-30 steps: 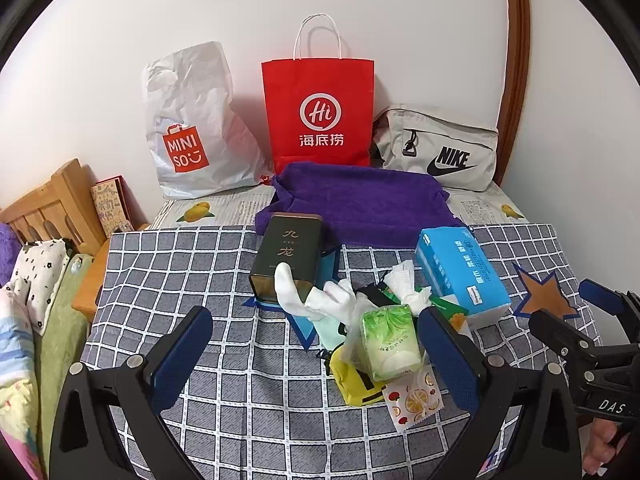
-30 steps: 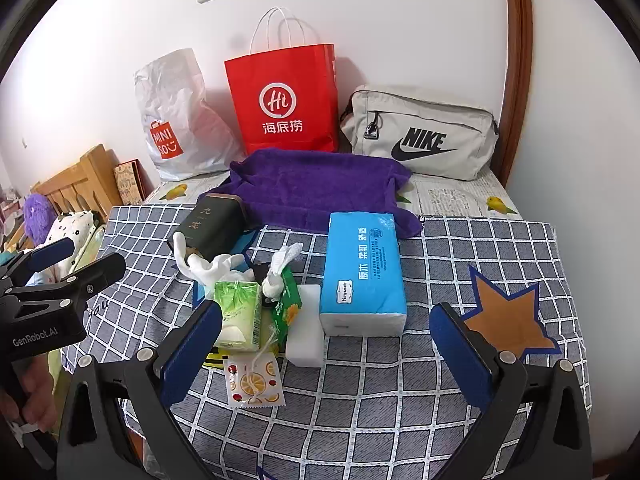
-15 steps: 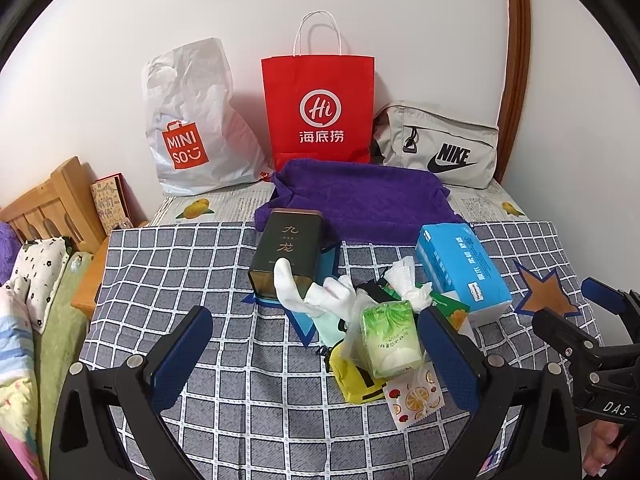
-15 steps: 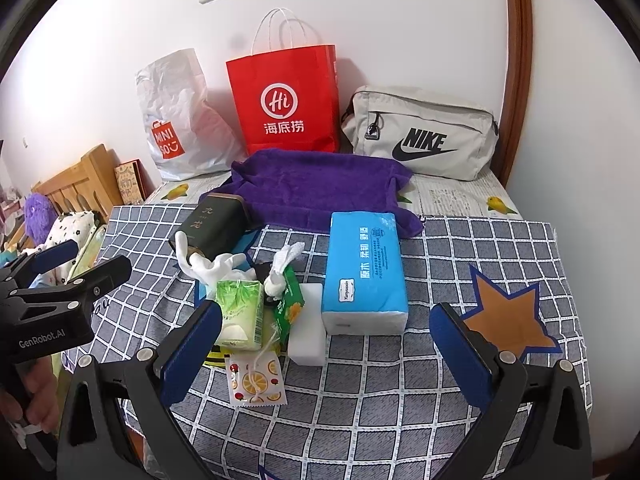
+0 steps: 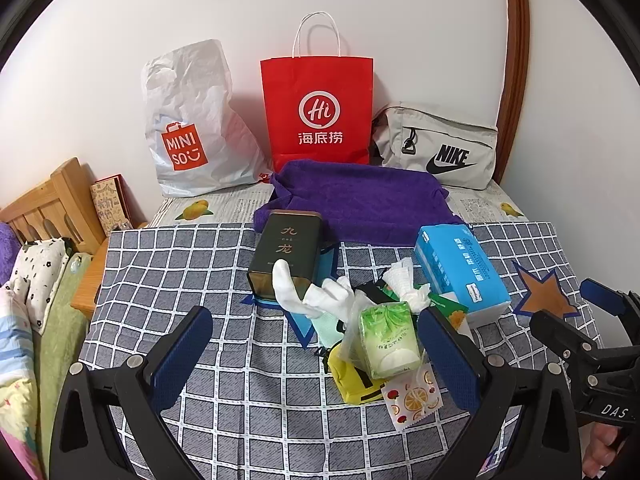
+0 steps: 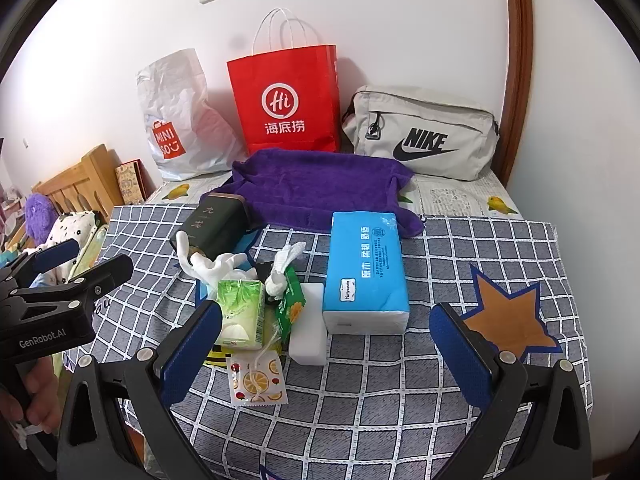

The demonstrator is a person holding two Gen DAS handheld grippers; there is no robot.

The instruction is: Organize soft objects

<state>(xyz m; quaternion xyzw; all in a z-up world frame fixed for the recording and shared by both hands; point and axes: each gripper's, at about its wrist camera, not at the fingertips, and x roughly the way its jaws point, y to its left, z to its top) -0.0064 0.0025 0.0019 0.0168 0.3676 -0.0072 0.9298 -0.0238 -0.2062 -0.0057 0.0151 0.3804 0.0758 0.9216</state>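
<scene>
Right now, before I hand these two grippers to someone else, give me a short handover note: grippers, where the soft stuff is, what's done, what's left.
Left gripper: open, empty, hovering over the checked cloth, facing the pile.
Right gripper: open, empty, in front of the blue tissue pack.
Pile mid-cloth: white sock draped against the dark tin, green tissue pack, white sponge block, fruit-print sachet.
Purple towel lies behind, before the red bag, Miniso bag and Nike pouch.
Done: nothing visibly sorted.
Left: every soft item.
</scene>
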